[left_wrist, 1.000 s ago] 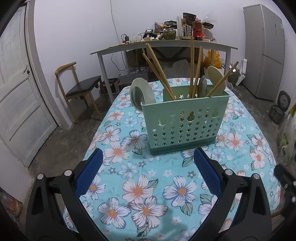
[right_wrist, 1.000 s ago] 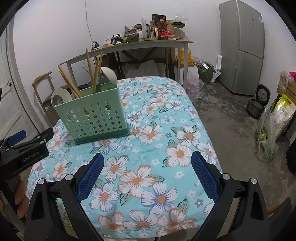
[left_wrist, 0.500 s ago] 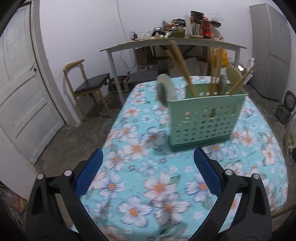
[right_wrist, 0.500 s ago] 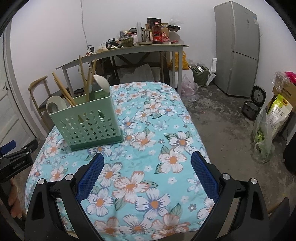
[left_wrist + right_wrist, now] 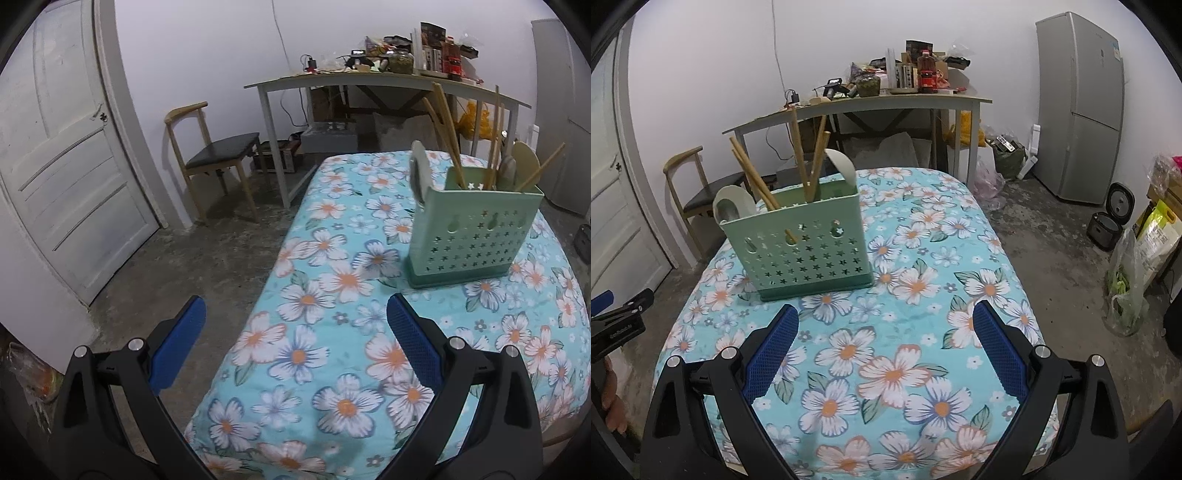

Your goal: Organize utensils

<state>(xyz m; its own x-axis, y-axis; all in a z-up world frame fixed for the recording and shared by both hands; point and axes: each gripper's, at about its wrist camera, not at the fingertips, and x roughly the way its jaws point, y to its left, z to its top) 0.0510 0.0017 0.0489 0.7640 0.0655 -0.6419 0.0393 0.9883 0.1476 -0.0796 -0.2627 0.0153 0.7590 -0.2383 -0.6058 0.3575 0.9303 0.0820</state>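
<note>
A green perforated utensil holder [image 5: 805,251] stands on the floral tablecloth [image 5: 886,373], holding wooden chopsticks [image 5: 803,162] and pale spoons [image 5: 733,206]. It also shows in the left wrist view [image 5: 476,236] at the right, with chopsticks [image 5: 448,129] and spoons [image 5: 526,166] in it. My left gripper [image 5: 295,343] is open and empty over the table's left edge, well short of the holder. My right gripper [image 5: 884,347] is open and empty above the cloth, in front of the holder. The left gripper's body [image 5: 617,325] shows at the right wrist view's left edge.
A wooden chair [image 5: 218,155] and a cluttered desk [image 5: 369,77] stand behind the table. A white door [image 5: 62,155] is at the left. A grey fridge [image 5: 1078,107], a rice cooker [image 5: 1108,221] and bags [image 5: 1130,291] sit on the floor at the right.
My left gripper has swung left and back, so the holder has slid to the right of its view. My right gripper has drawn back slightly and turned towards the holder. Both stay open.
</note>
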